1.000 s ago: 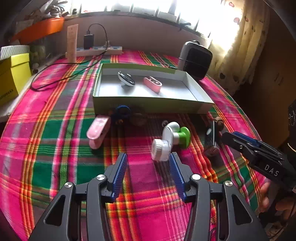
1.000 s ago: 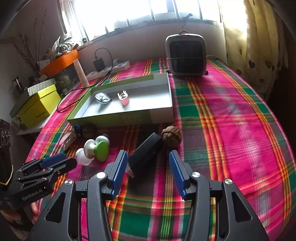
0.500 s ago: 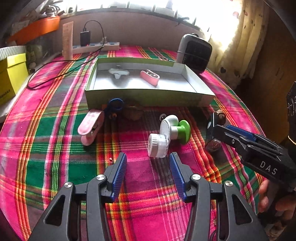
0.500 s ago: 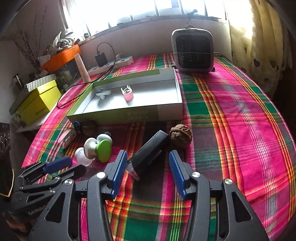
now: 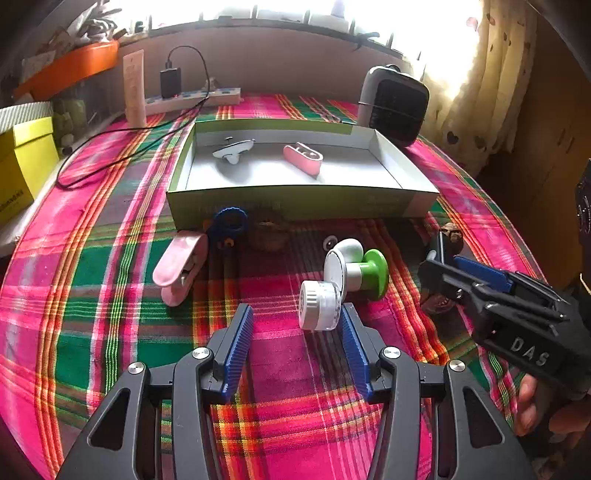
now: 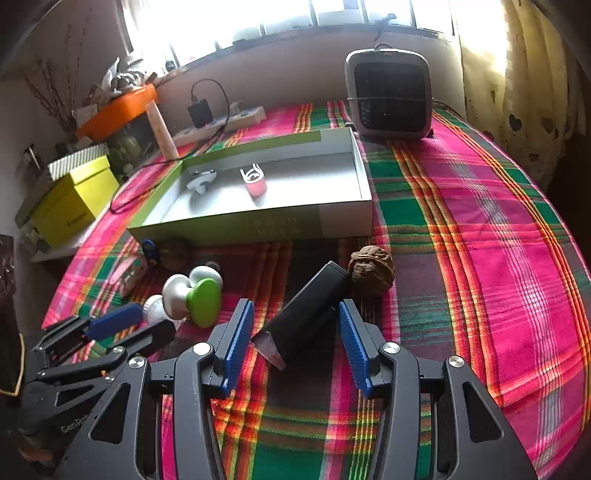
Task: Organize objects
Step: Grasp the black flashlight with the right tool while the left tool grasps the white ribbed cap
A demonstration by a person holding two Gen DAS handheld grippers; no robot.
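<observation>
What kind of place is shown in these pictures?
Probably a room in a home: a table under a plaid tablecloth, a curtain at a sunny window, and a small heater beside a power strip.

It was a lived-in room of a home. A bright plaid cloth (image 6: 480, 229) covered the bench under a sunlit window (image 6: 332, 14), with heart-patterned curtains (image 6: 517, 92) beside it. A small heater (image 6: 389, 99), a power strip (image 6: 221, 122) and stacked storage boxes (image 6: 70, 199) crowded the edges.
</observation>
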